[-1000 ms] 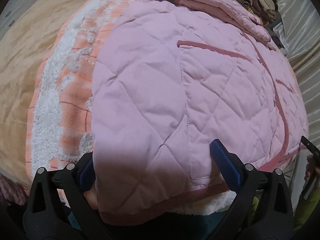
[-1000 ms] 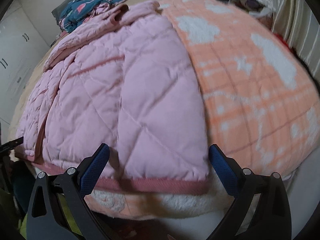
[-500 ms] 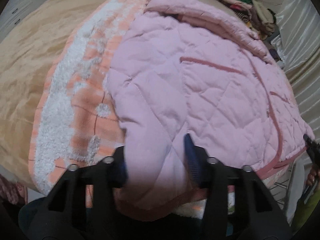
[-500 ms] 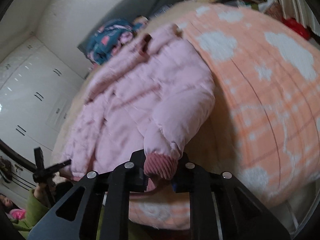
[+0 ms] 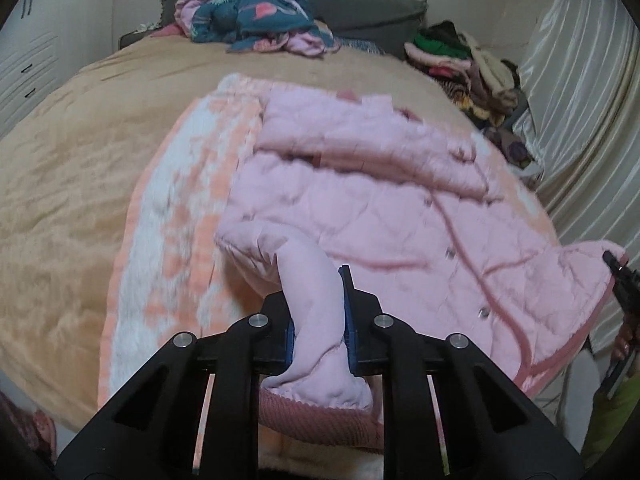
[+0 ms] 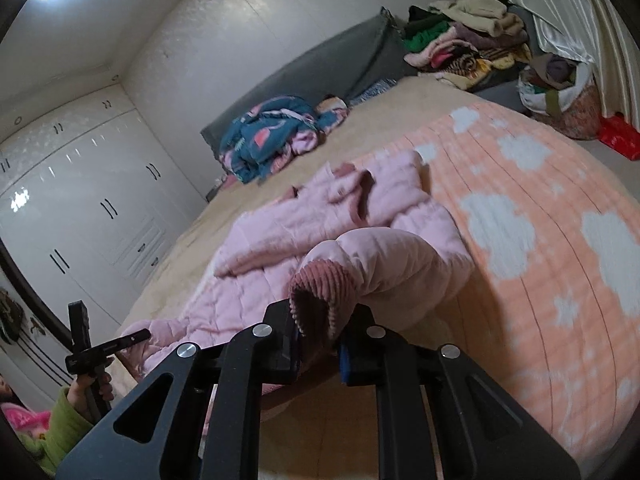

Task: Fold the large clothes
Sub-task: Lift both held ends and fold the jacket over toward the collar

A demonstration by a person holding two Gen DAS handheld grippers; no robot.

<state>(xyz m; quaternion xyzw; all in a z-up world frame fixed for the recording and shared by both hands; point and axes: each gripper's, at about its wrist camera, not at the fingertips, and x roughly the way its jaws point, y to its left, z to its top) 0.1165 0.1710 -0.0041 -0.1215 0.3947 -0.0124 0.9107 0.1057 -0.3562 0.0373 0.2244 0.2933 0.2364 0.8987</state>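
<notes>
Tan bedspread [image 5: 88,168] across the bed, with an orange-and-white fleece blanket [image 6: 532,240] spread on top toward the near edge. At the far end, against the grey headboard [image 6: 328,68]: a crumpled teal patterned garment [image 5: 252,16], and to its right a pile of mixed clothes [image 6: 460,44]. White wardrobe doors with dark handles [image 6: 92,216] along the left wall, pale satin curtains [image 5: 588,128] at right, full fabric basket [image 6: 560,92] on the floor beside them.

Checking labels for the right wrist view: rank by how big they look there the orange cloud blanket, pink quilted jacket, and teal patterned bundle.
1. orange cloud blanket
2. pink quilted jacket, enlarged by nearness
3. teal patterned bundle, farther away
</notes>
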